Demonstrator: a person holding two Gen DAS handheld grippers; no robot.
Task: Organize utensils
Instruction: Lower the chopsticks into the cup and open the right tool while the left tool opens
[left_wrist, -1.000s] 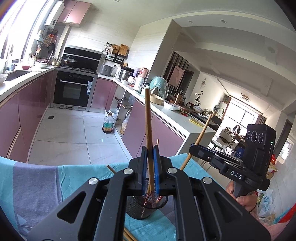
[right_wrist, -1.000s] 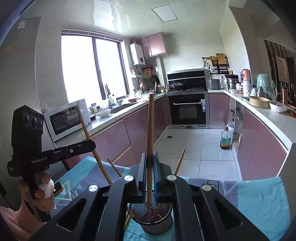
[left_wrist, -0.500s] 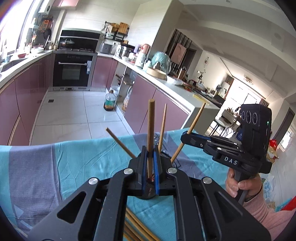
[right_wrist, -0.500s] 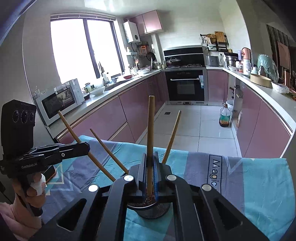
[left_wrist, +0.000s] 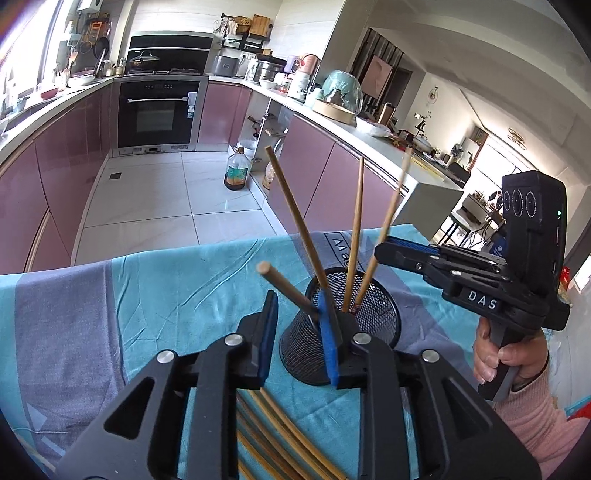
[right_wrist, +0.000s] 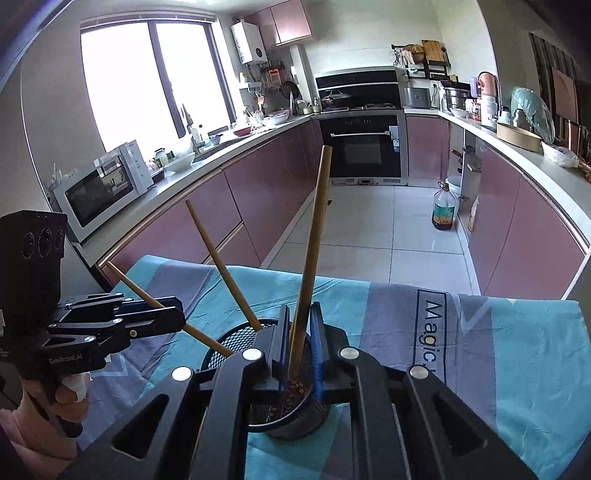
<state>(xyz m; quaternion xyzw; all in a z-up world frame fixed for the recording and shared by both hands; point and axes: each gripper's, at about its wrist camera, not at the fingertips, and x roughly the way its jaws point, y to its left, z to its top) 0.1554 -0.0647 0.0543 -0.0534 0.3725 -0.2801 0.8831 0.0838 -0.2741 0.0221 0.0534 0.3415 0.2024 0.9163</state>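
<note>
Left wrist view, item one: our left gripper (left_wrist: 299, 328), jaws parted and just opening, one loose chopstick (left_wrist: 286, 290) leaning between them against the right pad, its lower end in the black mesh holder (left_wrist: 373, 314) on the teal cloth (left_wrist: 177, 295). More chopsticks (left_wrist: 280, 435) lie on the cloth below. Item two, right wrist view: our right gripper (right_wrist: 300, 339), jaws also just opening, slightly apart around an upright chopstick (right_wrist: 312, 240) standing in the holder, pads no longer pressing. Four sticks stand in the holder.
</note>
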